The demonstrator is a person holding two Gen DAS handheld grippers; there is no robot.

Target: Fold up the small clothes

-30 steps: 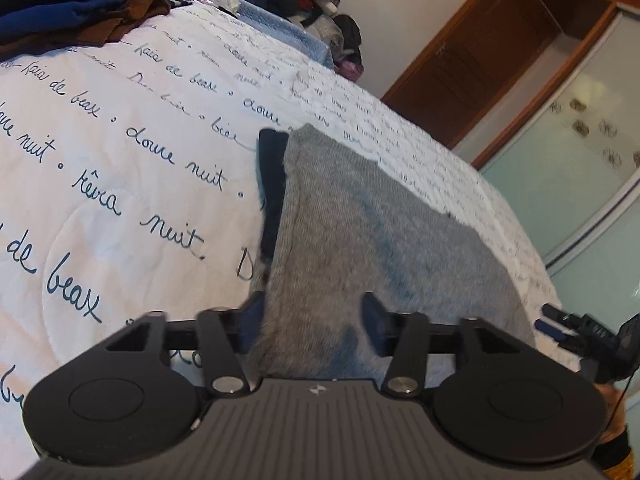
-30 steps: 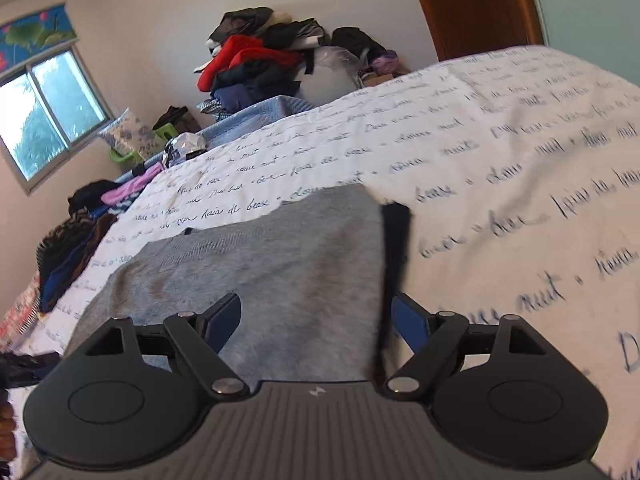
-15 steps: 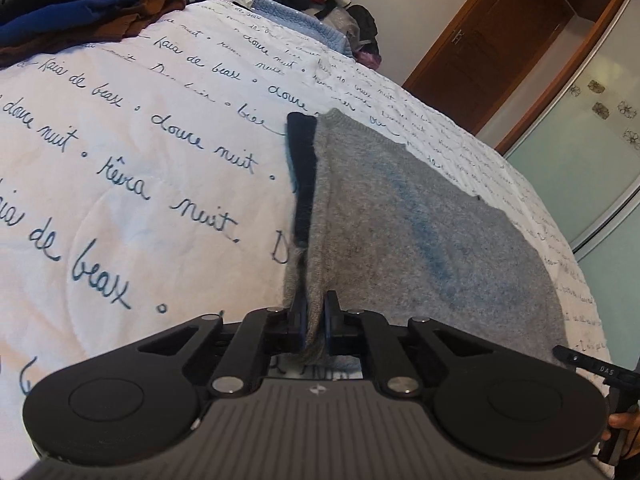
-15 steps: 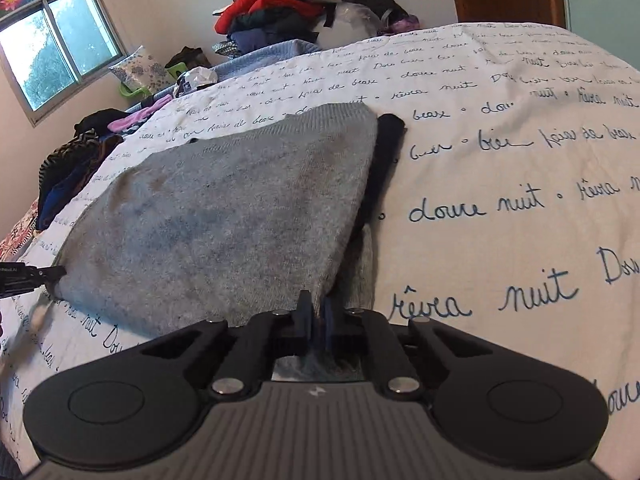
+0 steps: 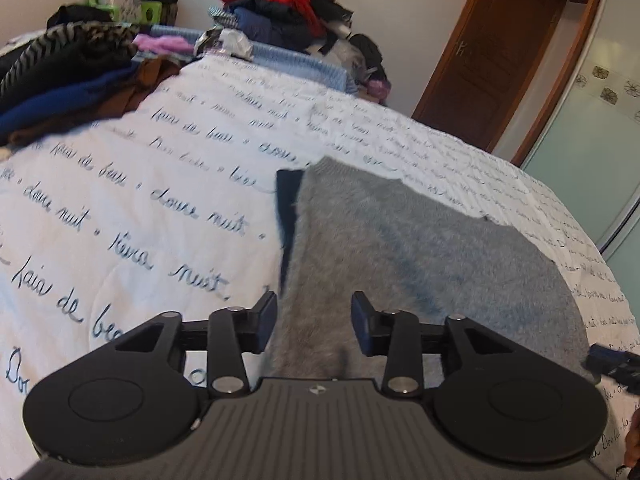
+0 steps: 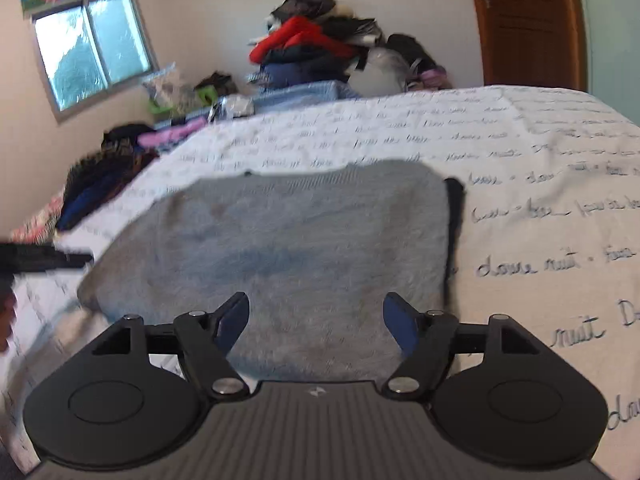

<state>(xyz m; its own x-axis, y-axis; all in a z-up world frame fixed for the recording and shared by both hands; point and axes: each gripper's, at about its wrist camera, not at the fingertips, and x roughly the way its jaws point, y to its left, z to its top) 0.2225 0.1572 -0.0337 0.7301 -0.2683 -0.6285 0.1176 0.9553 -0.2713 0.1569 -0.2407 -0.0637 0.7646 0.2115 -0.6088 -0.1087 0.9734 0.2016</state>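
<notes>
While both of my claws hang over it, the bed (image 5: 120, 200) fills most of what I see: a broad quilted white cover, soft and puffy, printed with rows of looping dark script. Along its far edge lie loose heaps of clothes (image 5: 72, 76), dark blue, brown, striped and pink, with a taller pile topped in red (image 6: 296, 40) against the wall. Near the edge closest to me lies the grey knitted garment (image 5: 400, 240), fuzzy, folded flat into a rough rectangle with rounded corners; a narrow dark navy strip (image 5: 286, 208) shows from beneath one of its long sides. My left claw (image 5: 314, 322) is spread open above the garment's near edge, just beside that navy strip, holding nothing. My right claw (image 6: 316, 322) is also spread wide over the garment's near edge, its blue pads (image 6: 400, 326) apart and empty.
</notes>
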